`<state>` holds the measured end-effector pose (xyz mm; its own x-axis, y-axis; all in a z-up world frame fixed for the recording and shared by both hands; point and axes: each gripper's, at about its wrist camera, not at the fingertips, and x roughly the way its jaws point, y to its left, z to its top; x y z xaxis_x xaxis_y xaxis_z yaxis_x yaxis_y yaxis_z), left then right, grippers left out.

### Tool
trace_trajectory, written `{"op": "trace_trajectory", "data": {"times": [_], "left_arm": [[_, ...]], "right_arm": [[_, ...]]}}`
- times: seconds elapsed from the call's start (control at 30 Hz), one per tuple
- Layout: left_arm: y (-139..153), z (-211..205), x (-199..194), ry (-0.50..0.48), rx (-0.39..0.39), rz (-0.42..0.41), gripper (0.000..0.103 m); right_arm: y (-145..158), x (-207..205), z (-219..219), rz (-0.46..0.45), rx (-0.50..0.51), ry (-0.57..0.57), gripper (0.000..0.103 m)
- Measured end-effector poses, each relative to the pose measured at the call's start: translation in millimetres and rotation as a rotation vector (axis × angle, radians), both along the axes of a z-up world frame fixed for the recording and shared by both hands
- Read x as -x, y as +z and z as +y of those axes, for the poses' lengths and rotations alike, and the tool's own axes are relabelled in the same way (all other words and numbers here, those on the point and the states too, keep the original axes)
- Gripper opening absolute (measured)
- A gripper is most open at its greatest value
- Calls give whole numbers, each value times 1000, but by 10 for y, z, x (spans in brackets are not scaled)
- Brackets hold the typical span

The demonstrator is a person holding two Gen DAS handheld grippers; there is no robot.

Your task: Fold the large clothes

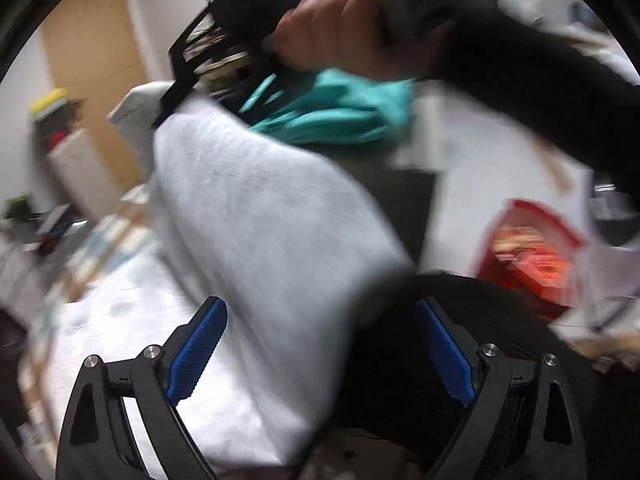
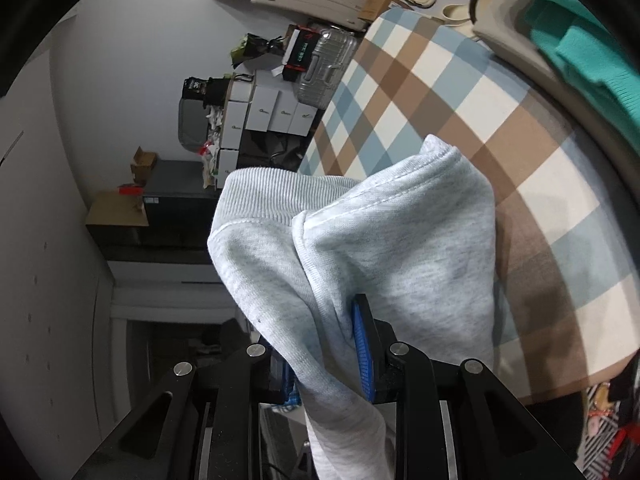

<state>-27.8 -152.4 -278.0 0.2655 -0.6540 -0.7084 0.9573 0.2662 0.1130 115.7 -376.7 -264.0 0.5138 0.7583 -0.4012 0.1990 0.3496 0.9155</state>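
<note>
A light grey sweatshirt (image 1: pixel 256 216) hangs in the air, stretched from the right gripper down past my left gripper. My left gripper (image 1: pixel 320 344) is open, its blue pads (image 1: pixel 196 352) wide apart, with the grey cloth lying between and in front of them. My right gripper (image 2: pixel 328 356) is shut on the sweatshirt (image 2: pixel 384 248), pinching a bunched fold near its ribbed hem. In the left wrist view the right gripper (image 1: pixel 216 52) is high up, held by a hand (image 1: pixel 340 28), gripping the top of the cloth. The view is blurred by motion.
A bed with a brown, blue and white checked cover (image 2: pixel 460 92) lies below. A teal garment (image 2: pixel 572 40) lies at its far end, also in the left wrist view (image 1: pixel 332 112). A red bag (image 1: pixel 532 256), boxes and a suitcase (image 2: pixel 324 68) stand around.
</note>
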Motion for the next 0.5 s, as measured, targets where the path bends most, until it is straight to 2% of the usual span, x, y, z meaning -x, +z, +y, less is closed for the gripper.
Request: {"op": "trace_trajectory", "data": {"times": [0.07, 0.1, 0.2, 0.27, 0.33, 0.43, 0.5], "left_arm": [[67, 162, -70, -48, 40, 102, 93], [86, 224, -143, -33, 53, 129, 93], [89, 269, -479, 107, 47, 159, 93], [76, 269, -594, 131, 56, 212, 93], [67, 217, -601, 129, 50, 202, 93], [3, 49, -392, 55, -20, 138, 93], [3, -31, -226, -14, -36, 93, 93]], "right_arm": [[-20, -12, -39, -3, -1, 12, 27], [-17, -18, -37, -11, 5, 22, 27], [10, -10, 23, -29, 14, 46, 27], [40, 4, 55, -39, 23, 55, 28], [56, 22, 71, -39, 22, 53, 28], [58, 40, 63, -29, 20, 42, 28], [44, 41, 45, -19, 12, 32, 28]]}}
